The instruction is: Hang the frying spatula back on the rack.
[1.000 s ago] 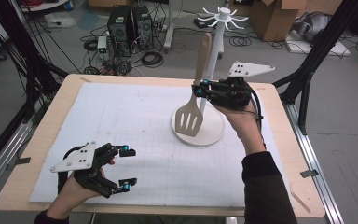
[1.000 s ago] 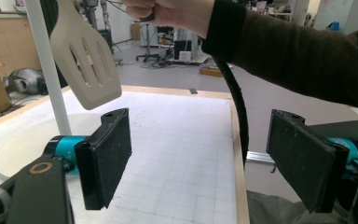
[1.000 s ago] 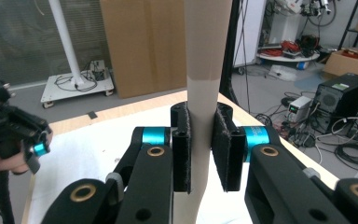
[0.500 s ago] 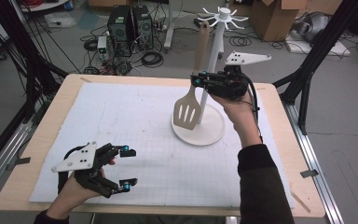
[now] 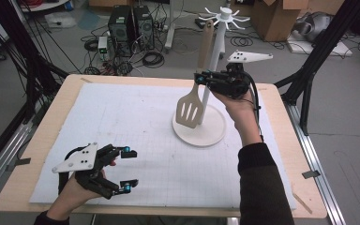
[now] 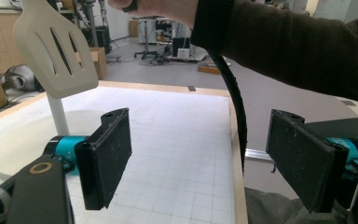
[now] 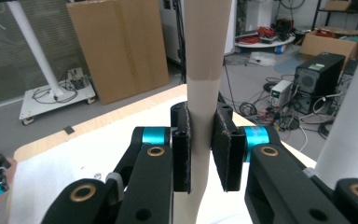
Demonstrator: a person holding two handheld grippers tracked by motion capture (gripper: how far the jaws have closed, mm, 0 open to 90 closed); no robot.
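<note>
Right gripper (image 7: 200, 149) fingers (image 7: 182, 144) clamped on the slotted spatula's (image 5: 190, 110) handle, mid-length; blade hanging above the round base of the white hook stand (image 5: 218, 75); probably light, stiff, smooth, so liable to swing; best gripped flat across the handle; left gripper (image 5: 127, 169) fingers apart, empty, low over the table (image 5: 65, 98).

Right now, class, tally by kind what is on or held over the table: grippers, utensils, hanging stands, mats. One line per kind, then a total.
Grippers: 2, the left gripper and the right gripper
Utensils: 1, the slotted spatula
Hanging stands: 1, the white stand
Mats: 1, the white grid mat
Total: 5
</note>
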